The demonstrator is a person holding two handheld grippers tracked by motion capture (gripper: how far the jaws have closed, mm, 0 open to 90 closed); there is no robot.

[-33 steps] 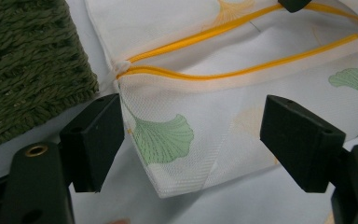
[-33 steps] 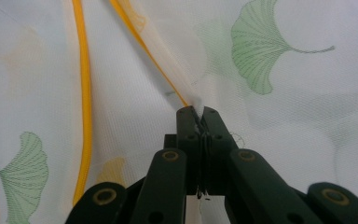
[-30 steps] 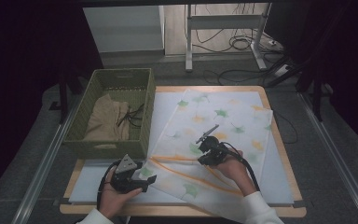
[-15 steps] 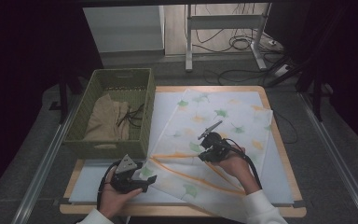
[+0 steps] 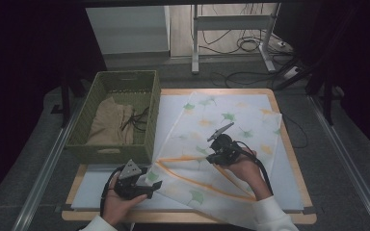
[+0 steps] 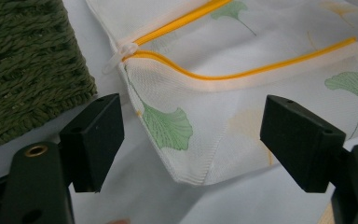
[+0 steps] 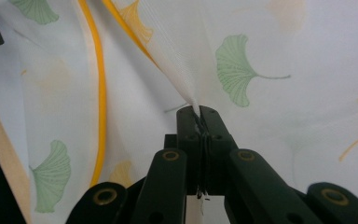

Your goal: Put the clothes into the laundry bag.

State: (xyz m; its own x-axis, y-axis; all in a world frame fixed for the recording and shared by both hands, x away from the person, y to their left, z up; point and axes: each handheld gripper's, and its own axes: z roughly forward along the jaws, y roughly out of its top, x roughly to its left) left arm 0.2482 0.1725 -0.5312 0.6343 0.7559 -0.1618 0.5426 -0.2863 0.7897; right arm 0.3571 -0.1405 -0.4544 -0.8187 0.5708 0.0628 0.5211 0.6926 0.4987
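The surface (image 5: 289, 192) is carrying a white mesh laundry bag (image 5: 231, 120) printed with green and orange leaves, lying spread flat across most of it, and a green woven basket (image 5: 107, 153) is sitting just beside the bag's left edge, holding a tan garment (image 5: 107, 124) and some dark cords. Judging by this, the work is sitting at an early stage — the bag is being opened, while the garment is waiting in the basket, not yet moved. The bag's orange zipper (image 6: 242, 72) is running in two parting lines, so the mouth is looking at least partly undone, with the white pull (image 6: 119, 55) lying at the near corner. The right tool (image 5: 217, 144) is clenched on a pinch of the upper mesh layer, tenting it upward from the bag's middle. The left tool (image 6: 191, 140) is hovering released, its jaws standing wide on either side of the bag's near corner without touching it. What is left, as far as one can judge — gripping that corner, spreading the mouth, and getting the garment inside.
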